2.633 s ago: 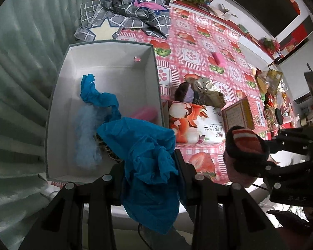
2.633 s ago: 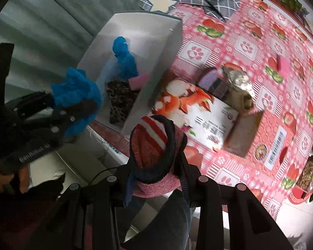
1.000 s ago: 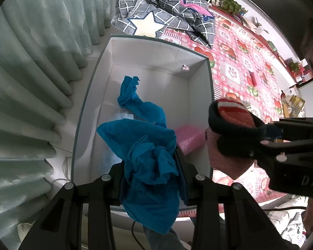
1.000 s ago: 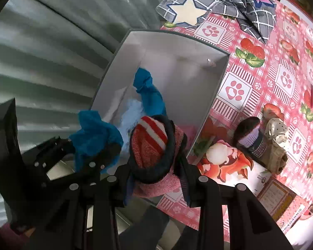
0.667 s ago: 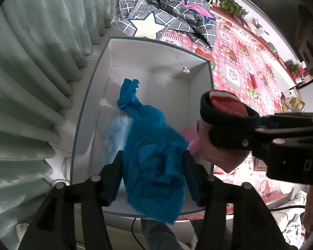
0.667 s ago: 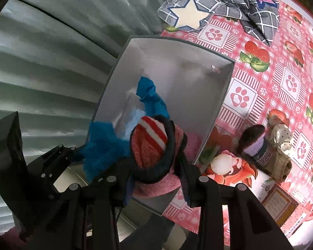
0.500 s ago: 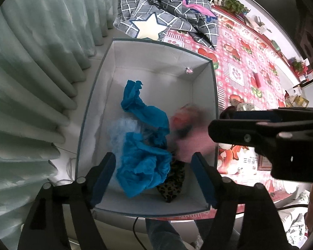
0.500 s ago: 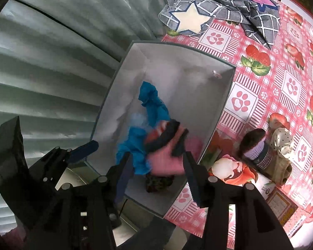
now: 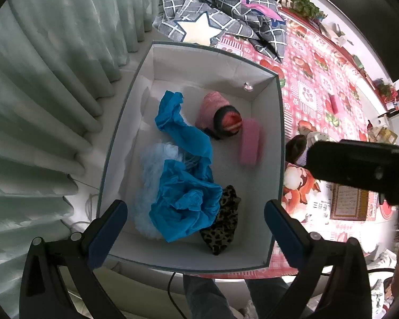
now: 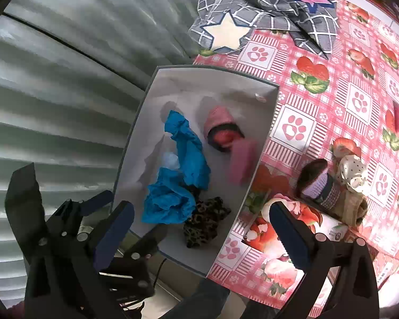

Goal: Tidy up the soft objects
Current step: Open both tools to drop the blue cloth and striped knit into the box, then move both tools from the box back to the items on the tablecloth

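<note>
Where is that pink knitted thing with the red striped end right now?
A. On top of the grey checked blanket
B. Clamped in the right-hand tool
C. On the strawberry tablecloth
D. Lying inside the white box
D. The pink knitted item lies on the floor of the white box, beside the blue cloth, while the left gripper and the right gripper both hang open and empty above it.

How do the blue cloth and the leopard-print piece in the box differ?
The blue cloth is plain and much larger, crumpled in a long trail through the box; the leopard-print piece is patterned, small and bunched near the front wall. The blue cloth overlaps the leopard-print piece's edge. Both are soft and lie loose.
</note>
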`<move>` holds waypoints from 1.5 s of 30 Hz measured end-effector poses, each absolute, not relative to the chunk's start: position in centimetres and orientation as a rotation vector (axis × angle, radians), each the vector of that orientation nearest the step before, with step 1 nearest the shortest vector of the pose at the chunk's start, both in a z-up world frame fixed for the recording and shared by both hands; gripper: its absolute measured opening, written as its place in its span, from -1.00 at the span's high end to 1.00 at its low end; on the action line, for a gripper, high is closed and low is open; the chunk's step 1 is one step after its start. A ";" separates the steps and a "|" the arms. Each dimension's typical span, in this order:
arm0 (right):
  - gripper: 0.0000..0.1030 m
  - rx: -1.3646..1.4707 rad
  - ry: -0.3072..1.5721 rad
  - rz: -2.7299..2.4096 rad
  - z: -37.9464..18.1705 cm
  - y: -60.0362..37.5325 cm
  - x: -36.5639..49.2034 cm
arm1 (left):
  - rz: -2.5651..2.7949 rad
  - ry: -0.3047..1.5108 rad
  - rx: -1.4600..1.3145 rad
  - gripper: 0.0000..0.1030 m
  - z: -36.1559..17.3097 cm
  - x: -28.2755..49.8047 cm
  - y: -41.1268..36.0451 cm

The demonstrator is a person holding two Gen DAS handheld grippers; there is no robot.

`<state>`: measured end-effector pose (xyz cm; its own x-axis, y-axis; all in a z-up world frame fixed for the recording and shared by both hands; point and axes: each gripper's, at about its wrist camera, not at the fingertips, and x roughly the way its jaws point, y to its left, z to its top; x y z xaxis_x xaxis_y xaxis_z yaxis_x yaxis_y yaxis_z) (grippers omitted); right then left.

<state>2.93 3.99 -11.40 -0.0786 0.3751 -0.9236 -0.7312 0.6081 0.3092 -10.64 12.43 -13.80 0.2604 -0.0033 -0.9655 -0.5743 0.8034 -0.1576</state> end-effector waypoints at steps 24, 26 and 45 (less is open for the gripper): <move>-0.99 -0.232 1.412 0.874 -11.5 -2.3 3.6 | 0.483 1.518 -0.097 -0.99 -19.1 -10.2 8.4; -0.99 -0.225 1.414 0.875 -11.4 -2.8 3.5 | 0.456 1.573 -0.065 -0.99 -20.3 -10.5 7.8; -0.99 -0.020 1.553 0.789 -10.1 -13.0 5.6 | 0.319 1.720 0.053 -0.99 -21.2 -11.7 6.9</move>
